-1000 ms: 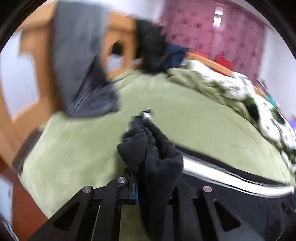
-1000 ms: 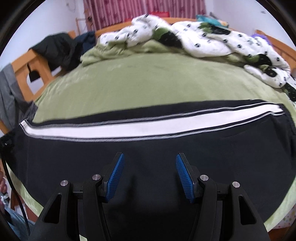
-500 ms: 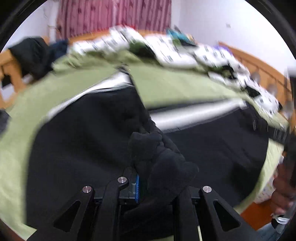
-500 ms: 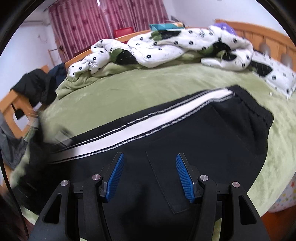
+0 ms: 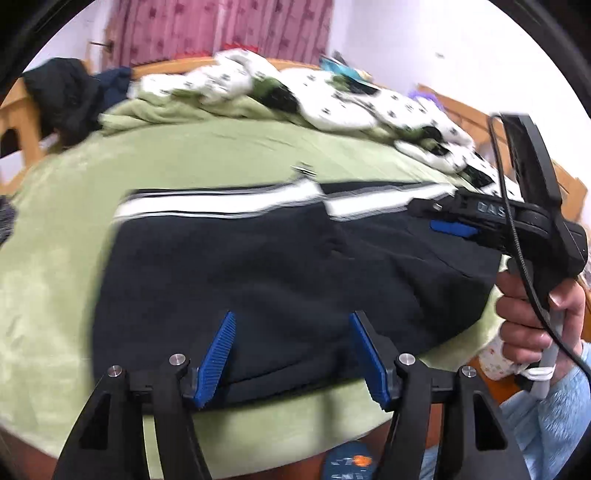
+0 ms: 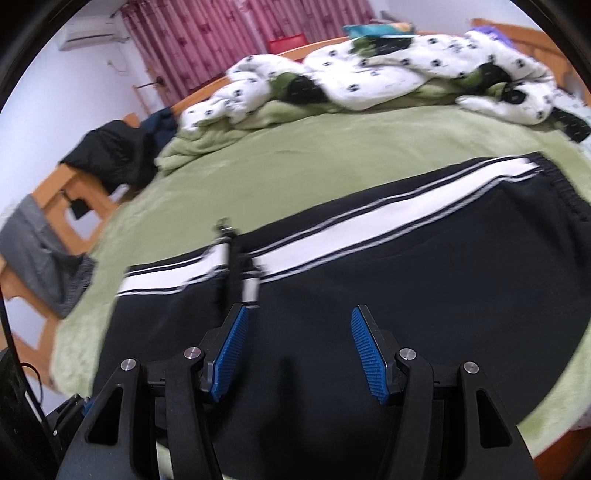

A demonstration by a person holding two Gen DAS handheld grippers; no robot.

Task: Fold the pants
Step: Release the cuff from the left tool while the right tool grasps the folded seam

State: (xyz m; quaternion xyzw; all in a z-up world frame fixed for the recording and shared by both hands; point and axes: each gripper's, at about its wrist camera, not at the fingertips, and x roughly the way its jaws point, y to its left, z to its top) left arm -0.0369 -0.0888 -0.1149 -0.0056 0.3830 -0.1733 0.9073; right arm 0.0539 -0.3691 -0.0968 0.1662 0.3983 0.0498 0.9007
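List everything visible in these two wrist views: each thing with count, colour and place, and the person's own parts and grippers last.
pants: one, black with white side stripe, folded over on the bed's near edge
blanket: one, green, covering the bed
quilt: one, white with dark spots, bunched at the far side
bed frame: one, wooden, with a black jacket and a grey garment draped on it
curtain: one, dark pink, back wall
air conditioner: one, white, high on the wall
hand: one, light blue sleeve, holding the right gripper's handle
left gripper: jaws opening, nothing between them
right gripper: open, empty, over the pants
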